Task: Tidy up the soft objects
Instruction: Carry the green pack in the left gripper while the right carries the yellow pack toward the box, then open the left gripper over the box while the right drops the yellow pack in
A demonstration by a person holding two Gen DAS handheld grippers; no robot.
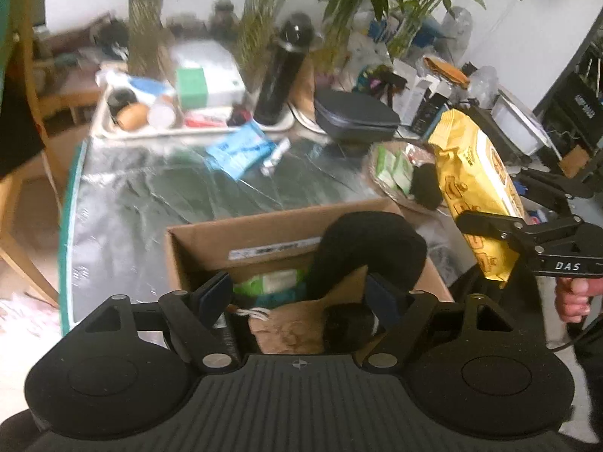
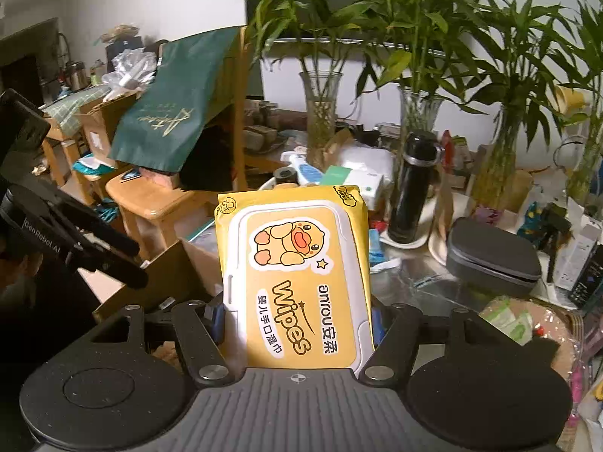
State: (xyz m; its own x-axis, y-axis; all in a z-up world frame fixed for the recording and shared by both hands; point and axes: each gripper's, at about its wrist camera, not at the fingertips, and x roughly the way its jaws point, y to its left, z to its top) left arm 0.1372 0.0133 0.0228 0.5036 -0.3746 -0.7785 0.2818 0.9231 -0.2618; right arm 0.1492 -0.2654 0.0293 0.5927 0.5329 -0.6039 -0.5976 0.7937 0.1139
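1. left wrist view: one open cardboard box (image 1: 196, 260) stands on the glass worktop (image 1: 150, 196). in it lie one black soft thing (image 1: 369, 245) arched over the far right part, one green packet (image 1: 279, 280) and one brown paper bag (image 1: 297, 324); what else lies under them is hidden.
2. same view: the left hand-held gripper (image 1: 301, 295) hangs over the box with its jaws apart and nothing pressed between the pads; the bag and the black thing show in the gap below.
3. same view: at the right, the right hand-held gripper (image 1: 508, 233) clamps one yellow wipes pack (image 1: 471, 180), which stands tilted in the air beside the box's right edge. a hand (image 1: 574, 295) holds its grip, cut off by the frame.
4. same view: behind the box are one round basket (image 1: 380, 180) with green sachets, one blue packet (image 1: 239, 148), one black bottle (image 1: 280, 71), one dark case (image 1: 354, 116) and one cream tray (image 1: 109, 128) of small items. the far things are blurred.
5. right wrist view: the right hand-held gripper (image 2: 299, 314) is closed on the sides of the wipes pack (image 2: 297, 275), which fills the middle with its duck label facing the camera and hides most of what lies behind it.
6. same view: three glass vases of bamboo stand at the back, the first of them (image 2: 320, 116) beside the black bottle (image 2: 412, 184). the dark case (image 2: 493, 256) is at the right, a corner of the cardboard box (image 2: 177, 263) at the left. the left hand-held gripper (image 2: 94, 248) is partly cut off at the left edge.
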